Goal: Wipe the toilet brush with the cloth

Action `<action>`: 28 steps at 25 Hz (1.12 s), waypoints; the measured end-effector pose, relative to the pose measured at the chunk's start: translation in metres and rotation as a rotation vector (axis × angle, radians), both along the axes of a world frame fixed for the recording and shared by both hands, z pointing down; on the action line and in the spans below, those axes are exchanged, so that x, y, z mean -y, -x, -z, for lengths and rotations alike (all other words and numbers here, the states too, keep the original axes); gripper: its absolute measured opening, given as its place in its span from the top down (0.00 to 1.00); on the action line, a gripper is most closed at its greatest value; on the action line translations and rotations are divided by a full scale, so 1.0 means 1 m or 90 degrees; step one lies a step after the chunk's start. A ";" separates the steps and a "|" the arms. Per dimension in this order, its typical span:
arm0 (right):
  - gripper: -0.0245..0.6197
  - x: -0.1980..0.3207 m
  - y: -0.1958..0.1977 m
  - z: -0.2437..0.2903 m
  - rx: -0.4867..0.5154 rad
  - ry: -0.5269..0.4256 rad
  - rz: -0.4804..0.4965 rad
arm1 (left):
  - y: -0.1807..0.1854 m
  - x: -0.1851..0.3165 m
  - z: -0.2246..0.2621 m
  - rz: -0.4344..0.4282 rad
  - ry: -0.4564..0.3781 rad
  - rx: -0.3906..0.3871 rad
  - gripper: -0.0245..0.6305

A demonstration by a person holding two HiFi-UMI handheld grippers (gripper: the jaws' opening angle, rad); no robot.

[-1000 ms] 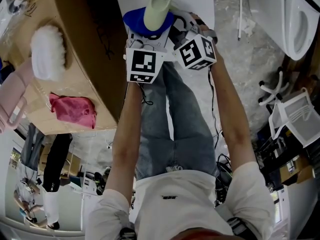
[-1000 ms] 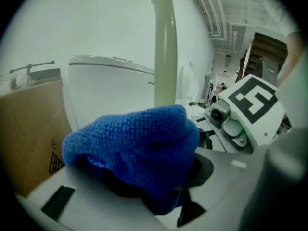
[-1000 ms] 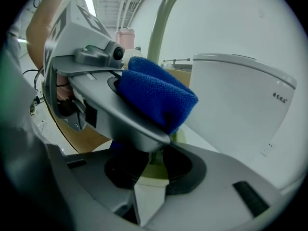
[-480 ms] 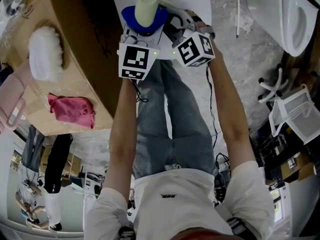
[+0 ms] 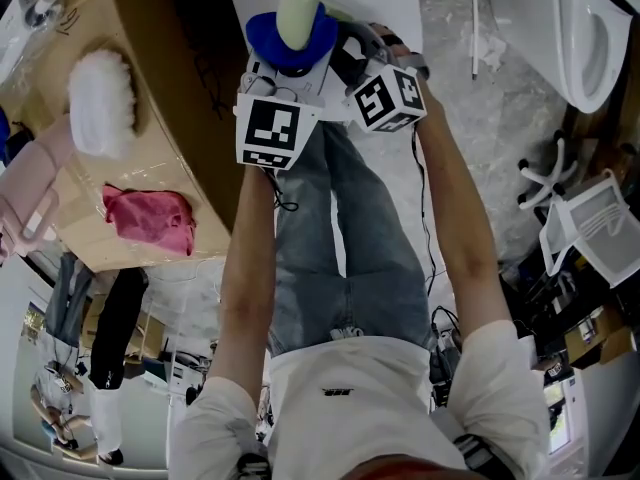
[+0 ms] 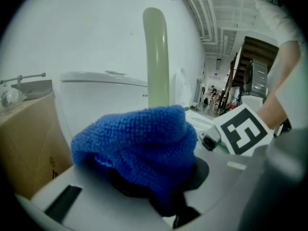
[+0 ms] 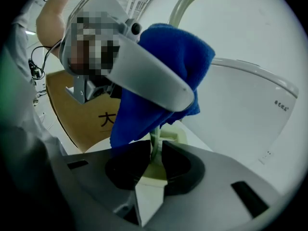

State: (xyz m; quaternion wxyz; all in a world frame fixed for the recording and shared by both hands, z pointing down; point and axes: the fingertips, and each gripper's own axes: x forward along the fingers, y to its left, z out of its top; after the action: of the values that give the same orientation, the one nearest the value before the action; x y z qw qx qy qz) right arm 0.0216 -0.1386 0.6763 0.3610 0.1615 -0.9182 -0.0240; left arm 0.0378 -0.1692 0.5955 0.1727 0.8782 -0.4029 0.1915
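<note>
Cloth (image 6: 139, 143), blue and knitted, is bunched round the pale green toilet brush (image 6: 156, 57), whose handle stands upright out of the top of the bundle. We see the left gripper (image 6: 159, 191) closing its jaws on the lower folds of that cloth, which is pinched between them and spills over the pads.

The right gripper (image 7: 155, 162) sits just to the right of it. Its jaws are clamped together on the thin stem of the brush, below the hanging edge of the cloth.

Seen from above, both tools meet far out in front of the person, over the knees, with their two marker cubes side by side.

To the left we find a cardboard box (image 5: 170, 88). It carries a white fluffy thing (image 5: 100, 103) and, nearer, a crumpled pink rag (image 5: 150, 218). Both lie well apart from the grippers. A white toilet (image 5: 590, 28) stands at the far right.

We cannot tell which end of the brush carries the bristles, since the cloth covers its middle.
</note>
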 end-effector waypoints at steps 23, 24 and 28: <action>0.86 -0.001 0.003 -0.003 -0.027 -0.004 0.003 | 0.008 0.026 0.122 -0.020 -0.038 -0.069 0.77; 0.86 -0.001 0.003 -0.003 -0.027 -0.005 0.003 | 0.008 0.027 0.126 -0.021 -0.040 -0.070 0.76; 0.86 -0.002 0.002 -0.002 -0.026 -0.006 0.003 | 0.008 0.028 0.130 -0.023 -0.050 -0.066 0.75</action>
State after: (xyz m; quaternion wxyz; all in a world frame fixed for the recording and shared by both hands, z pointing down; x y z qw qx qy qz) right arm 0.0198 -0.1370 0.6782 0.3789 0.1602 -0.9109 -0.0327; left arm 0.0303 -0.1973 0.4652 0.1550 0.9002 -0.3846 0.1329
